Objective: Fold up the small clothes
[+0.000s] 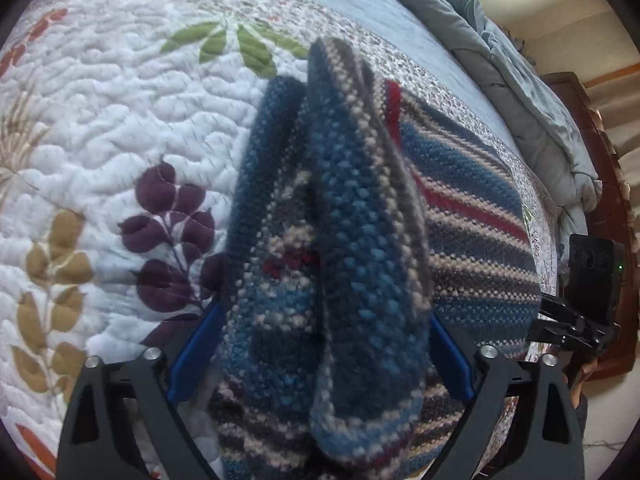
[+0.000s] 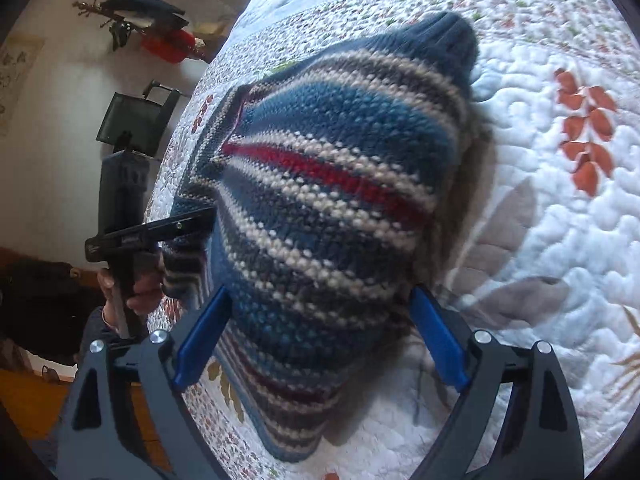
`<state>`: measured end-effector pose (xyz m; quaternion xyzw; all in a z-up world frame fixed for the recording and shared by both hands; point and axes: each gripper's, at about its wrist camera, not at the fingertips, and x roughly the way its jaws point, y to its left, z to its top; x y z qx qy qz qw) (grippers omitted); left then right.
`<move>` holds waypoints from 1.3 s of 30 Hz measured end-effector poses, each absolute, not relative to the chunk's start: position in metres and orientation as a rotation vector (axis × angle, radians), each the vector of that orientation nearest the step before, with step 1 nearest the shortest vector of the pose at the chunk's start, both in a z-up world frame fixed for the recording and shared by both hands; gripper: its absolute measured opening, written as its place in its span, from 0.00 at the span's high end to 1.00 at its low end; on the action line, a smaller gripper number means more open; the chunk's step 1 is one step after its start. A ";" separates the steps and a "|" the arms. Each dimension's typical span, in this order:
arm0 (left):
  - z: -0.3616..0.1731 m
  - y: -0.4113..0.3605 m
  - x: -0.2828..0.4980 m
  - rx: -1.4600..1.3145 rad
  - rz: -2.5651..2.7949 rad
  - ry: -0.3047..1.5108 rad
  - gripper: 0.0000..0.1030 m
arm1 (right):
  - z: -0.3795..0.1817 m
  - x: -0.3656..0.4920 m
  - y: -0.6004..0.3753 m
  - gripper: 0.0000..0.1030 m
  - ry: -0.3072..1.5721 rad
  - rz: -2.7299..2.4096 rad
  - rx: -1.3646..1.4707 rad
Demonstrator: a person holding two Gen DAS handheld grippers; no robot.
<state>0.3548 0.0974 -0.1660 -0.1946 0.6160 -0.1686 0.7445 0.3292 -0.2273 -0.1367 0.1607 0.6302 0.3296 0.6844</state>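
A small knitted sweater [image 1: 472, 216] with blue, grey, cream and red stripes lies on a quilted bed cover [image 1: 120, 120]. My left gripper [image 1: 324, 344] is shut on a bunched fold of the sweater [image 1: 348, 240], which fills the space between the blue fingers [image 1: 200, 344] and hides the tips. My right gripper [image 2: 320, 332] is shut on another part of the sweater [image 2: 328, 184], lifted off the quilt [image 2: 560, 240]. The left gripper [image 2: 160, 228] shows in the right wrist view, gripping the sweater's left edge.
The quilt has leaf appliqués in purple [image 1: 168, 240], tan [image 1: 52, 280] and orange [image 2: 588, 132]. A bunched grey-blue duvet [image 1: 500, 60] lies along the far bed edge. A wooden headboard [image 1: 608, 200] stands beyond it. A black bag [image 2: 132, 120] is by the wall.
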 end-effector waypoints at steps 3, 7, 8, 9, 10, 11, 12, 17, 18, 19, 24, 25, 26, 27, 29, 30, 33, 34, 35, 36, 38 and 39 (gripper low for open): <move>-0.168 0.091 0.359 -0.418 -0.390 1.364 0.04 | -0.146 0.334 -0.222 0.13 1.428 0.746 0.397; -0.170 0.093 0.359 -0.434 -0.398 1.356 0.15 | -0.157 0.337 -0.216 0.25 1.440 0.758 0.459; -0.170 0.096 0.357 -0.446 -0.405 1.352 0.21 | -0.156 0.336 -0.215 0.29 1.431 0.756 0.453; -0.171 0.101 0.353 -0.473 -0.425 1.348 0.29 | -0.152 0.335 -0.213 0.31 1.414 0.756 0.427; -0.172 0.107 0.351 -0.522 -0.445 1.347 0.33 | -0.148 0.333 -0.213 0.35 1.401 0.755 0.411; -0.174 0.111 0.348 -0.563 -0.453 1.345 0.40 | -0.145 0.332 -0.213 0.38 1.394 0.756 0.407; -0.173 0.113 0.346 -0.583 -0.456 1.339 0.45 | -0.140 0.329 -0.214 0.38 1.382 0.758 0.399; -0.157 0.105 0.326 -0.597 -0.480 1.297 0.52 | -0.119 0.317 -0.218 0.41 1.349 0.758 0.346; -0.151 0.100 0.322 -0.601 -0.488 1.292 0.53 | -0.114 0.314 -0.223 0.42 1.342 0.758 0.344; -0.147 0.094 0.319 -0.604 -0.494 1.286 0.53 | -0.109 0.311 -0.228 0.42 1.335 0.758 0.344; -0.119 0.045 0.293 -0.589 -0.550 1.243 0.53 | -0.076 0.290 -0.272 0.42 1.291 0.735 0.332; -0.114 0.035 0.288 -0.583 -0.558 1.236 0.53 | -0.070 0.284 -0.281 0.42 1.283 0.729 0.329; -0.107 0.023 0.281 -0.573 -0.571 1.225 0.53 | -0.062 0.275 -0.295 0.42 1.273 0.721 0.325; -0.103 0.013 0.277 -0.568 -0.579 1.220 0.53 | -0.057 0.268 -0.303 0.42 1.266 0.716 0.324; -0.094 -0.011 0.266 -0.557 -0.603 1.208 0.53 | -0.048 0.252 -0.323 0.42 1.249 0.703 0.317; -0.091 -0.023 0.261 -0.550 -0.614 1.200 0.53 | -0.043 0.242 -0.336 0.42 1.238 0.696 0.316; -0.084 -0.053 0.242 -0.520 -0.640 1.191 0.53 | -0.034 0.216 -0.367 0.42 1.219 0.679 0.321; -0.083 -0.059 0.237 -0.512 -0.643 1.191 0.53 | -0.033 0.208 -0.377 0.42 1.216 0.674 0.324; -0.082 -0.068 0.232 -0.499 -0.646 1.192 0.53 | -0.033 0.202 -0.382 0.42 1.215 0.671 0.326; -0.082 -0.078 0.227 -0.481 -0.647 1.195 0.53 | -0.033 0.194 -0.391 0.42 1.214 0.666 0.331; -0.083 -0.090 0.218 -0.461 -0.650 1.201 0.53 | -0.037 0.183 -0.402 0.42 1.218 0.662 0.337; -0.086 -0.096 0.213 -0.450 -0.651 1.208 0.53 | -0.040 0.179 -0.406 0.42 1.221 0.661 0.340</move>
